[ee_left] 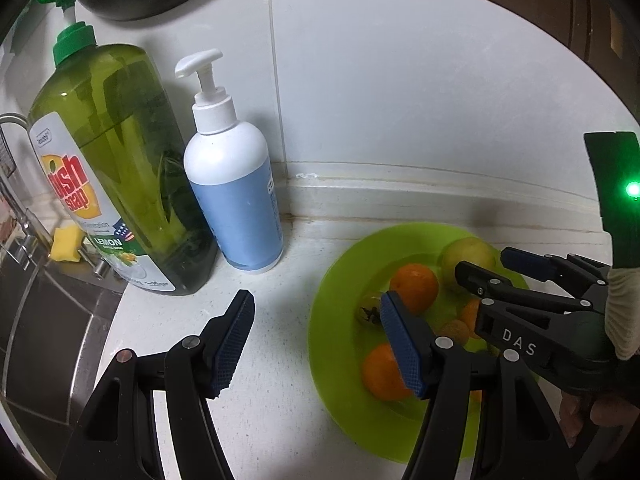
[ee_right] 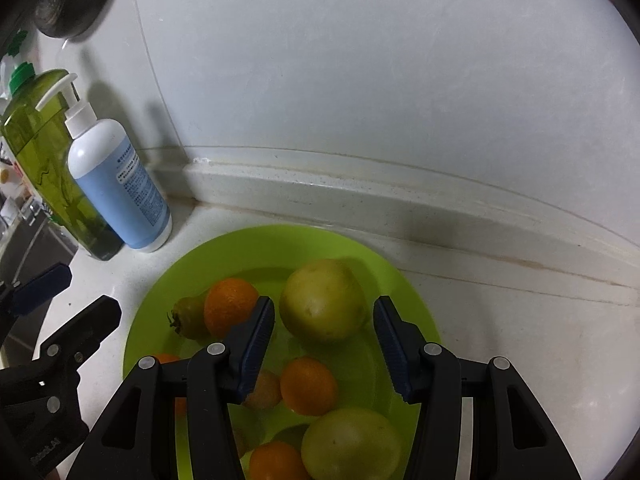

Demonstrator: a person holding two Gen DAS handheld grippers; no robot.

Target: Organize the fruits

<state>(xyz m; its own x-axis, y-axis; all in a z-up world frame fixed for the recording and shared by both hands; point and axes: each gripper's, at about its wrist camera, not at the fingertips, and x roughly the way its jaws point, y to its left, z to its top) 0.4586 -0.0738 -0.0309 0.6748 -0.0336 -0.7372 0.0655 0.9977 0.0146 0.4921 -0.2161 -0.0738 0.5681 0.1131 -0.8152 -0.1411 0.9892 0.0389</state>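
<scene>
A lime-green plate on the white counter holds several fruits. Among them are a large yellow-green fruit, oranges, a small green stemmed fruit and a second big yellow-green fruit. My right gripper hangs open over the plate with nothing between its fingers; the large yellow-green fruit lies just beyond them. My left gripper is open and empty at the plate's left rim, its right finger in front of two oranges. The left wrist view also shows the right gripper over the plate.
A green dish soap bottle and a white pump bottle with a blue label stand left of the plate against the wall. Further left are a steel sink and a yellow sponge. A raised backsplash ledge runs behind the plate.
</scene>
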